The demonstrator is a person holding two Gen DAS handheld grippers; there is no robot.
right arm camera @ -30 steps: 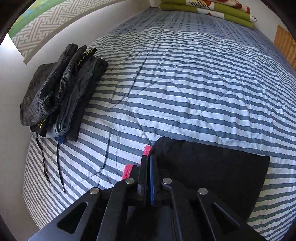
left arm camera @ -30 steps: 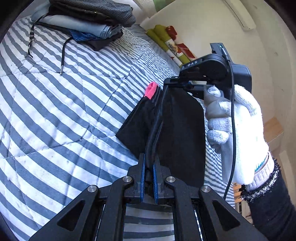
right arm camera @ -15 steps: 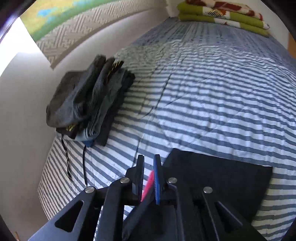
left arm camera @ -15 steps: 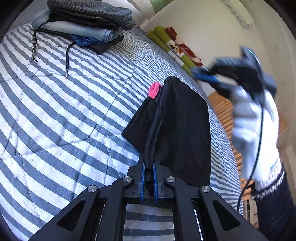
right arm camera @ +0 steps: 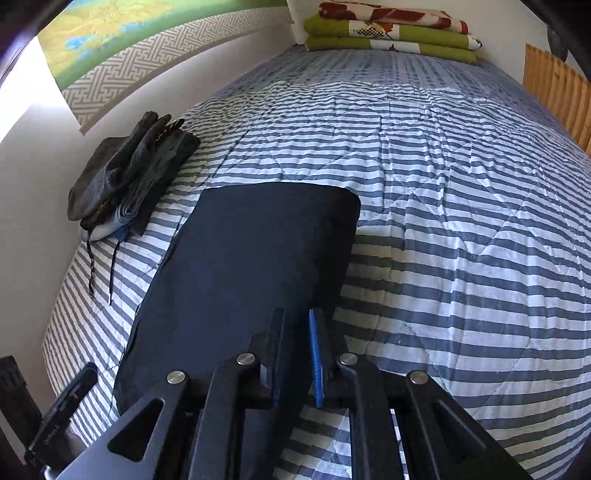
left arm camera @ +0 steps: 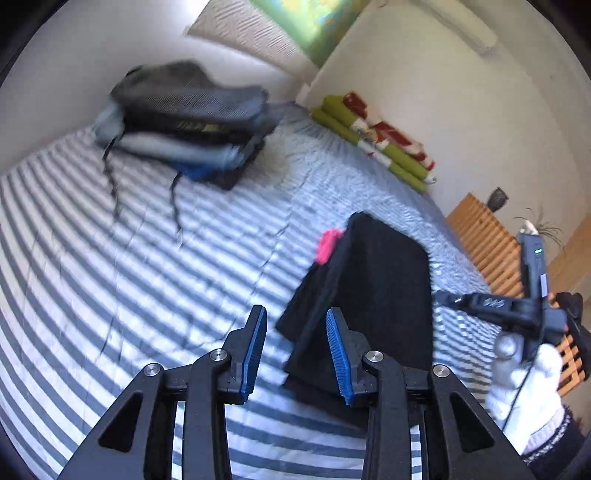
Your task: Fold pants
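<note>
The left gripper point(left arm camera: 295, 350) is seen nearest in the left wrist view; its jaws have just been opening and stand apart, with only striped cover showing in the gap and the blue pads pressing on nothing. Just beyond its right finger, the black pants point(left arm camera: 373, 291) are laid folded on the striped quilt point(left arm camera: 147, 295), and a pink tab point(left arm camera: 327, 245) is shown at the far left edge of the pants. To the right of the pants, off the edge of the bed, the right gripper point(left arm camera: 491, 304) is held in a white-gloved hand point(left arm camera: 524, 387). In the right wrist view the right gripper point(right arm camera: 297, 354) is seen with a narrow gap between its jaws; the pants point(right arm camera: 243, 273) lie beneath and ahead of them, flat on the quilt point(right arm camera: 461, 229), and no cloth is pinched, so the tool is released. Beyond the pants to the left, against the wall, a stack of folded clothes point(left arm camera: 184, 122) is set on the quilt, with dark drawstrings point(left arm camera: 175, 206) trailing from it toward the pants. Farther beyond the pants, at the far end of the bed, folded green and red blankets point(right arm camera: 388, 33) are piled against the wall. A wooden slatted frame point(left arm camera: 491, 243) is seen to the right of the pants, past the edge of the quilt.
</note>
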